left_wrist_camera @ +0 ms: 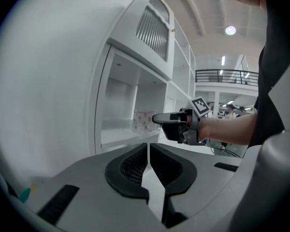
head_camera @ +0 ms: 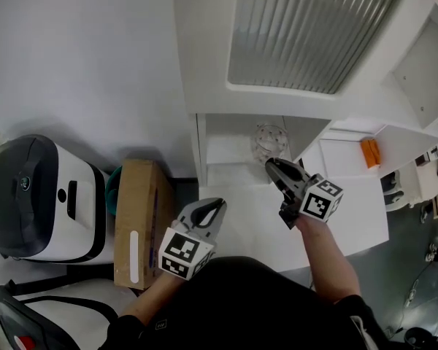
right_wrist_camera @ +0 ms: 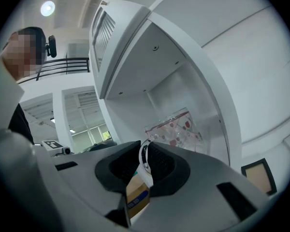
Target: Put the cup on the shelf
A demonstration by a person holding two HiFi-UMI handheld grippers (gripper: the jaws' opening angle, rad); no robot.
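A clear cup (head_camera: 270, 141) with red spots is inside the open niche of the white cabinet, just over the shelf board (head_camera: 230, 152); I cannot tell whether it rests on the board. My right gripper (head_camera: 272, 168) reaches in from the front and is shut on the cup's clear handle (right_wrist_camera: 145, 159). The cup (right_wrist_camera: 176, 132) shows just past the right gripper (right_wrist_camera: 146, 153). The left gripper view shows the cup (left_wrist_camera: 144, 121) and the right gripper (left_wrist_camera: 158, 118) from the side. My left gripper (head_camera: 217, 207) hangs back over the counter, shut and holding nothing (left_wrist_camera: 149, 146).
A white counter (head_camera: 336, 217) runs below the niche. Above it is a cabinet door with ribbed glass (head_camera: 306, 28). A cardboard box (head_camera: 139, 221) and a white and black appliance (head_camera: 36, 195) stand at the left. An orange thing (head_camera: 370, 152) lies at the right.
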